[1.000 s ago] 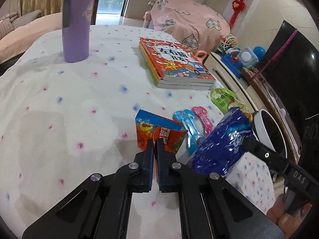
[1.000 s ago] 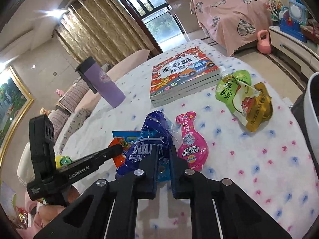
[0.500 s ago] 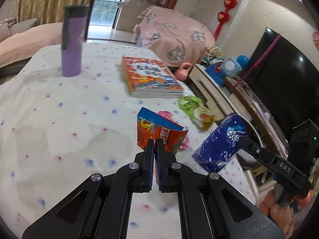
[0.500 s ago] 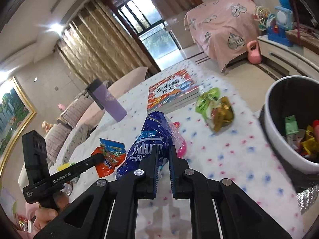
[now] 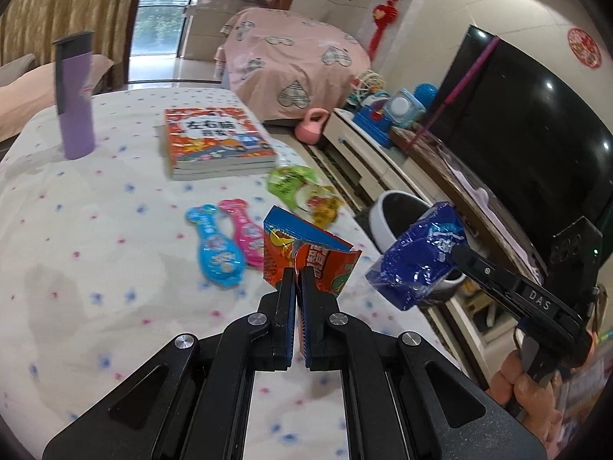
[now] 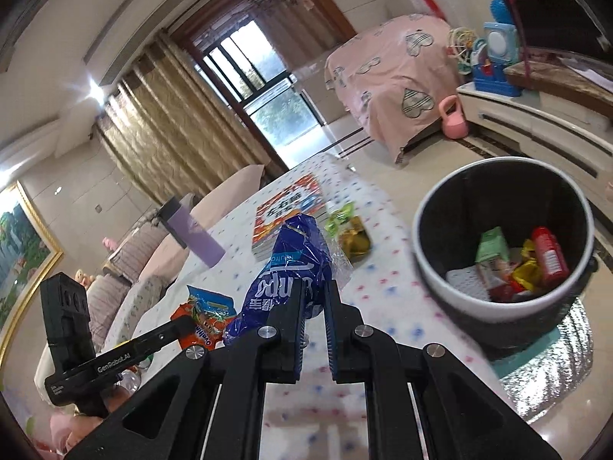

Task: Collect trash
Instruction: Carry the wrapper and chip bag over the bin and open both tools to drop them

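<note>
Both wrappers are now lifted off the table (image 5: 76,268): the left gripper (image 5: 295,274) fingers pinch the orange snack packet (image 5: 306,257), and the right gripper (image 6: 314,287) fingers clamp the blue bag (image 6: 291,264), which has come close to the trash bin (image 6: 433,272) beyond the table's edge.

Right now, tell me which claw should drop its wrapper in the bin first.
Right. The right claw holds the blue wrapper nearer the bin; the left claw with the orange wrapper is farther back.

Two wrist fisheyes, angled down close over white dotted tablecloth (image 5: 95,230); shared: colourful book stack (image 6: 287,214), white-rimmed black bin (image 6: 459,291).
</note>
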